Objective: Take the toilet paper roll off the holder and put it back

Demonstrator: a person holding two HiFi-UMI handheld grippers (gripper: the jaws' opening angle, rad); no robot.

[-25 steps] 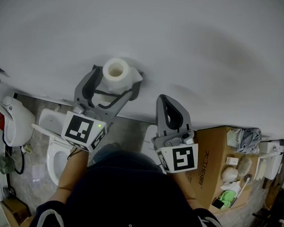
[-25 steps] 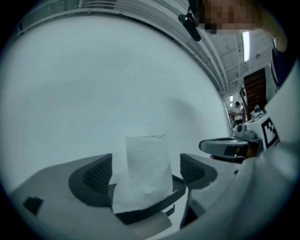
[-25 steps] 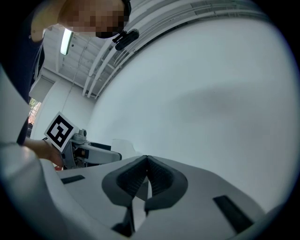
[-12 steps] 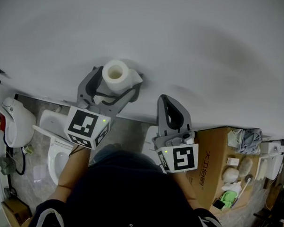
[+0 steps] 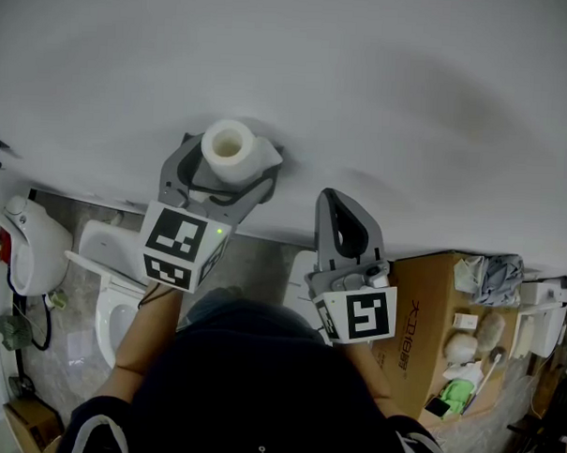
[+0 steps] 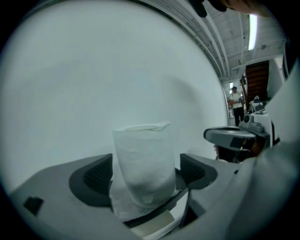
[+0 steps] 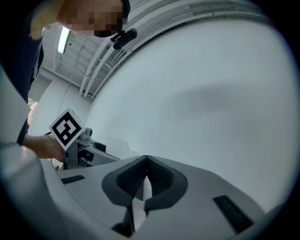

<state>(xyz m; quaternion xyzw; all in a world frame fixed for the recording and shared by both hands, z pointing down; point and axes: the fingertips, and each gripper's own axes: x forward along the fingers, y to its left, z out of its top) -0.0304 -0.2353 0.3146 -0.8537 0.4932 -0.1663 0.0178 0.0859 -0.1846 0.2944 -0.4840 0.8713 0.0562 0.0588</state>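
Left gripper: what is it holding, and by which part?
The toilet paper roll, clamped across its round sides between the fingers. The right gripper is shut on nothing.

One toilet paper roll point(image 5: 226, 145). Two handheld tongs: the left tongs point(image 5: 230, 162) and the right tongs point(image 5: 336, 204). One white toilet point(image 5: 112, 293). One brown cardboard box point(image 5: 429, 321).

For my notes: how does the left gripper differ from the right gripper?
The left gripper has its jaws wide, clamped on the toilet paper roll; the right gripper has them pressed together, empty. The left gripper reaches farther forward than the right gripper. Both face the white wall.
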